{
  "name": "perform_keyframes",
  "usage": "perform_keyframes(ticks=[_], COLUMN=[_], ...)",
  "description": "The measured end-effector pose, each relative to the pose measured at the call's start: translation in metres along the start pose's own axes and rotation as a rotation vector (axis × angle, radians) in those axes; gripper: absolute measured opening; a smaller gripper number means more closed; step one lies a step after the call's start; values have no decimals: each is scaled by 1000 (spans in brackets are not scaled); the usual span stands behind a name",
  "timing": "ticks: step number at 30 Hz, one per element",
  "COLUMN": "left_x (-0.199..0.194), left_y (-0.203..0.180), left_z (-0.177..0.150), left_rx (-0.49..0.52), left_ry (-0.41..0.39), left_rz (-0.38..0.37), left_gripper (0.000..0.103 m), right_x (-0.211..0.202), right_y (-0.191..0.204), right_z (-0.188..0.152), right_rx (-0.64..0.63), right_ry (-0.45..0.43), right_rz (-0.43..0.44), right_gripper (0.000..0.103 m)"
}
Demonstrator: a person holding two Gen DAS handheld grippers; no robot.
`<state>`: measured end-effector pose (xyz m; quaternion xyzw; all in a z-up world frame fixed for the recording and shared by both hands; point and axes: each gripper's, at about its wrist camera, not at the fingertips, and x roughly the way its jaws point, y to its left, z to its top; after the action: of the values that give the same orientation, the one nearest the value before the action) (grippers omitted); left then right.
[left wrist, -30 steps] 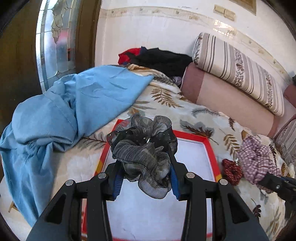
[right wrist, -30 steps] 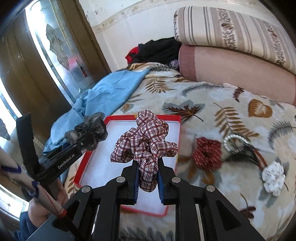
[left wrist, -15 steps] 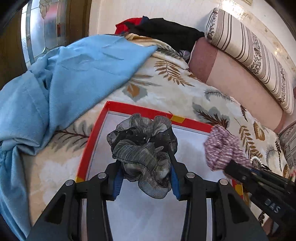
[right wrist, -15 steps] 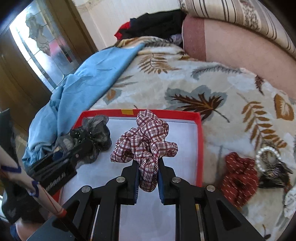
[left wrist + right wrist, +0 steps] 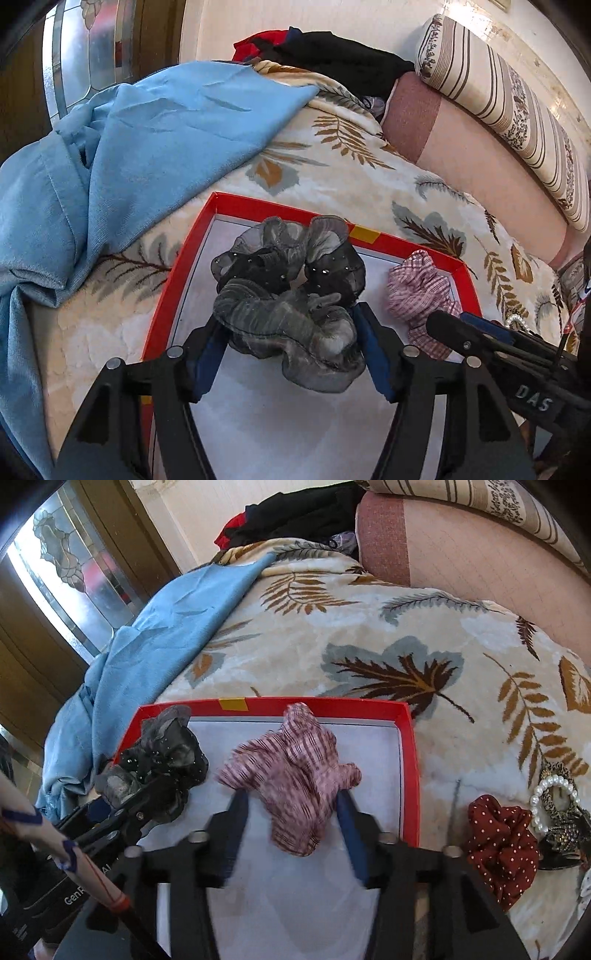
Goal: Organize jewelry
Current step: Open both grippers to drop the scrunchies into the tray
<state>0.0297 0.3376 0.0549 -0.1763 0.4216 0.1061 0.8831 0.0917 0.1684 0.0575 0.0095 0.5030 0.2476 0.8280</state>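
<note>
A bed (image 5: 424, 627) with a leaf-patterned blanket carries a red-rimmed tray (image 5: 410, 753) with a white floor. A grey sheer scrunchie (image 5: 284, 291) lies at the tray's left end, between the fingers of the left hand-held gripper (image 5: 291, 354). Its jaws have just been opening and now stand apart; the fabric sits loose between the blue pads, and whether it still brushes them cannot be told. A plaid scrunchie (image 5: 295, 779), blurred, sits mid-tray between the fingers of the right hand-held gripper (image 5: 291, 823), whose jaws have likewise just been opening; the pads flank the fabric without pressing it. Outside the tray, to its right on the blanket, lie a red dotted scrunchie (image 5: 502, 842) and, just beside it, a pearl bracelet (image 5: 554, 805) upon a dark hair clip (image 5: 565, 834). A blue cloth (image 5: 110, 155) drapes the bed's left side. Striped and pink pillows (image 5: 498, 122) line the far edge.
</note>
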Motion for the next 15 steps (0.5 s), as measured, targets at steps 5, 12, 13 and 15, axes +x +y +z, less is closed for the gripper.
perform_keyframes(ticks=[5, 12, 13, 15], left_x=[-16, -50, -54, -65], left_y=[4, -2, -5, -15], left_z=[-3, -23, -27, -39], left_rx=[-15, -13, -7, 12], left_ry=[-16, -57, -61, -72], left_rz=[1, -19, -24, -37], left_gripper=[66, 67, 67, 68], right_x=[-18, -60, -69, -85], right_y=[0, -11, -16, -27], right_z=[-5, -28, -35, -51], right_rx=[-1, 33, 40, 55], right_ry=[-20, -68, -78, -96], right_rz=[17, 47, 51, 46], right_gripper=[56, 57, 57, 57])
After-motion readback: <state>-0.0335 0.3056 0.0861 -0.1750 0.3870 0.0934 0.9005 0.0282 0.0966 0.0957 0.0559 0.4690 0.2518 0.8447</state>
